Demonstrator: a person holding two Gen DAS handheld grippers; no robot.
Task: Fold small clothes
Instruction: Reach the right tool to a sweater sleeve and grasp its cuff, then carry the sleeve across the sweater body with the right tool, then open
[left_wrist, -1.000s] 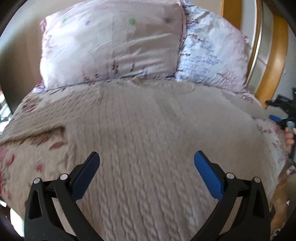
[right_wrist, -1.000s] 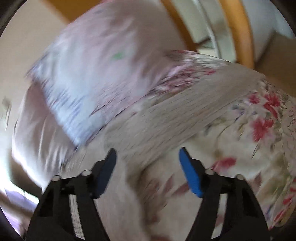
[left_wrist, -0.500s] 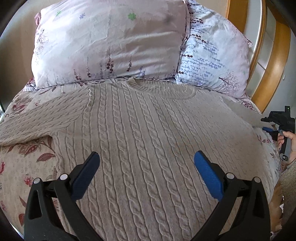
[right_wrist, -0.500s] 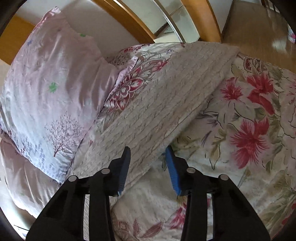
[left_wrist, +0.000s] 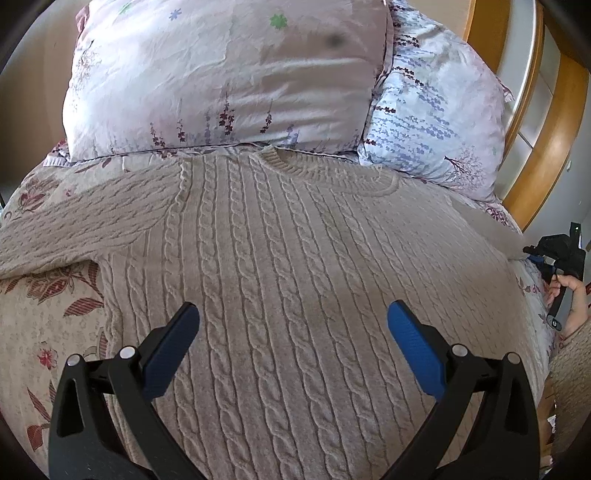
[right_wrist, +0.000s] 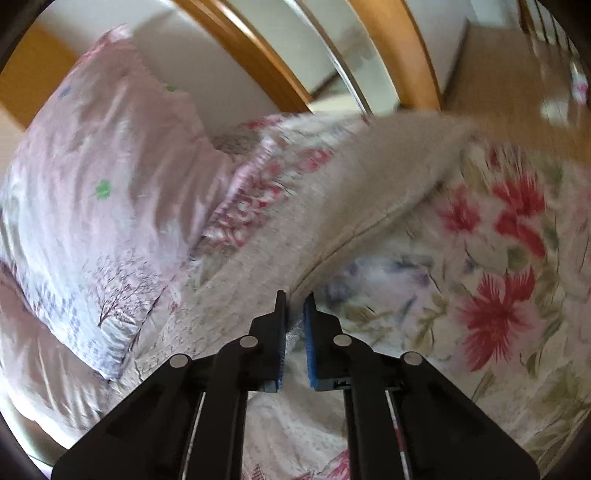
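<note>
where the bed meets its curved wooden headboard (left_wrist: 550, 133), 2 pillows (left_wrist: 225, 74) lean side by side, the pink one on the left and a paler one with lavender sprigs (left_wrist: 436, 122) on the right, both just behind the sweater's collar. the cable-knit sweater (left_wrist: 288, 266) lies flat, front up, across a floral bedspread (left_wrist: 48, 321), with its collar toward the pillows and 1 sleeve stretched out to the left. the other sleeve (right_wrist: 369, 199) runs out over the red-flowered cover (right_wrist: 495, 280) toward the bed's edge, with wooden floor (right_wrist: 517, 85) beyond it. nothing lies on top of the sweater's body. the left gripper (left_wrist: 291, 325) hangs above the lower middle of the sweater with its blue-padded tongs spread wide, touching nothing. the right gripper (right_wrist: 294, 314) sits low at the near edge of that far sleeve, its tongs drawn close with a fold of the knit pinched between the blue pads; this view is blurred. in the left view, at the far right edge, a hand (left_wrist: 572, 295) grips the right tool's black handle beside the bed.
</note>
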